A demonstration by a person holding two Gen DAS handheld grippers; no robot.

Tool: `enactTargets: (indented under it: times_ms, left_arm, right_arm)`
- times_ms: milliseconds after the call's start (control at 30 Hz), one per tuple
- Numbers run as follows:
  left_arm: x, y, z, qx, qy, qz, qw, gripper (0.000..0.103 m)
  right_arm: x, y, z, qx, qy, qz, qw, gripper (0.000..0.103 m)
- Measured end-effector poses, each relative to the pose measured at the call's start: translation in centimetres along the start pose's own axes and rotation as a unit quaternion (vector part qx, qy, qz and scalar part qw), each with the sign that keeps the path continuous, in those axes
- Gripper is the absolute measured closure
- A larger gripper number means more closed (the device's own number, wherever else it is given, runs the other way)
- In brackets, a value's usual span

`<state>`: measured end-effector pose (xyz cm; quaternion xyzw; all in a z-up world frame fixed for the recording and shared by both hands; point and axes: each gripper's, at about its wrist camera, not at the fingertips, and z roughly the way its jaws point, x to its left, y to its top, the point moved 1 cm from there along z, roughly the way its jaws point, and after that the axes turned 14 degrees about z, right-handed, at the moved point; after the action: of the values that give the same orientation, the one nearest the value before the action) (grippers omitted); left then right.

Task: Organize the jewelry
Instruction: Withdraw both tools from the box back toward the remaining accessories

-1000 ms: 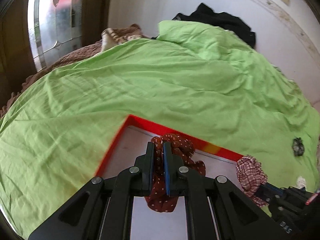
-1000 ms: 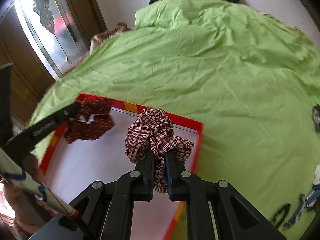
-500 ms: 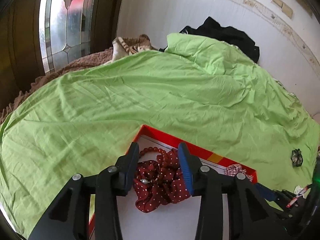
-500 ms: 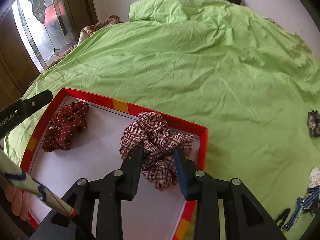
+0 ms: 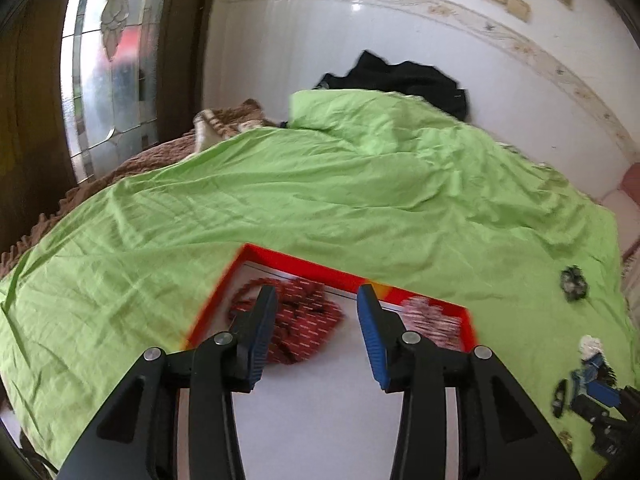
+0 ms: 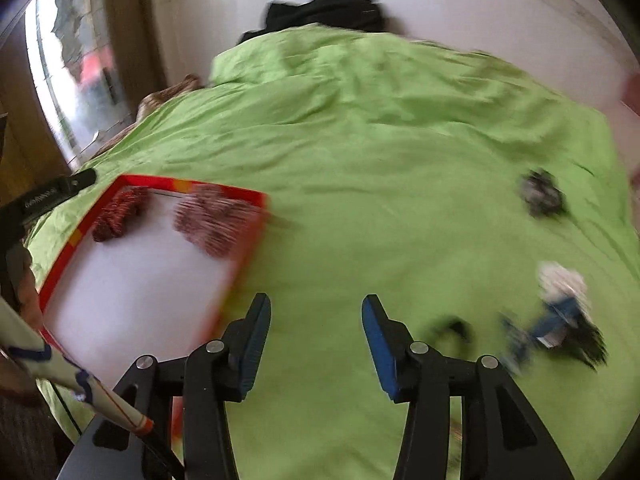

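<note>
A red-rimmed tray (image 5: pixel 304 264) with a white floor lies on the green bedsheet (image 5: pixel 320 200). In it rest a dark red dotted scrunchie (image 5: pixel 304 320) on the left and a red plaid scrunchie (image 5: pixel 432 322) in the far right corner. My left gripper (image 5: pixel 316 292) hovers open over the tray, short of the dotted scrunchie, holding nothing. My right gripper (image 6: pixel 316 299) is over bare sheet to the right of the tray (image 6: pixel 192 186); its jaws are opening with nothing between them. The right wrist view shows the dotted scrunchie (image 6: pixel 120 214) and the plaid one (image 6: pixel 216 220), both blurred.
A dark scrunchie (image 6: pixel 540 196) lies far right on the sheet. Nearer sits a cluster of blue, white and black pieces (image 6: pixel 560 312). Black clothing (image 5: pixel 400 80) is piled by the white wall. A brown blanket (image 5: pixel 160 160) and a glass door lie to the left.
Both grippers opened and let their scrunchies drop into the tray. The left one drew back and up. The right one swung right, off the tray and over the sheet.
</note>
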<state>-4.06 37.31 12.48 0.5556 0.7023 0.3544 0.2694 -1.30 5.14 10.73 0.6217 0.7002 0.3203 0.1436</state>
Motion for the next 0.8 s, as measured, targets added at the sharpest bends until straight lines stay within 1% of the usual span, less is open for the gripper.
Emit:
enactTargets:
  times_ms: [133,167,267,367,433,533,667,733,800]
  left_arm:
    - [-3.6,-0.5,-1.9,-0.014,-0.027,0.024,0.9993,0.062]
    - [-4.7,-0.6,-2.3,-0.015,-0.032,0.032,0.9989,0.062]
    - [-8.4,-1.1,-3.4,-0.016,-0.062,0.052,0.9966,0.061]
    - [-12.7,-2.0,-3.9,0.0,-0.105,0.073,0.9918,0.061]
    - [-15.5,-2.7,-3.8,0.015,-0.127,0.093,0.9874,0.061]
    - [-19.9,-3.8,-2.6,0.047,-0.157,0.124,0.9786,0.061]
    - [-25.2,-4.9,0.1,0.096,-0.197,0.154,0.9636,0.061]
    - [-26.8,-5.4,1.5,0.118,-0.208,0.16,0.9576,0.061]
    - [-28.0,-5.9,2.7,0.137,-0.209,0.17,0.9533,0.061]
  right_arm:
    - [-8.8,-1.4,-3.4,-0.015,-0.035,0.066,0.997,0.05]
    - [-10.9,-1.8,-4.1,-0.017,-0.043,0.08,0.996,0.05]
    - [-17.1,-3.5,-6.1,-0.025,-0.069,0.124,0.99,0.05]
    - [-21.1,-4.9,-7.2,-0.027,-0.079,0.152,0.985,0.05]
    - [-22.7,-5.7,-7.4,-0.026,-0.067,0.169,0.983,0.05]
    - [-23.4,-6.6,-7.2,-0.014,-0.033,0.181,0.983,0.05]
    - [-20.8,-6.9,-6.4,0.001,0.016,0.155,0.988,0.05]
    - [-19.5,-7.0,-6.0,0.002,0.031,0.144,0.989,0.05]
    - [-19.0,-7.1,-5.7,-0.006,0.03,0.139,0.99,0.05]
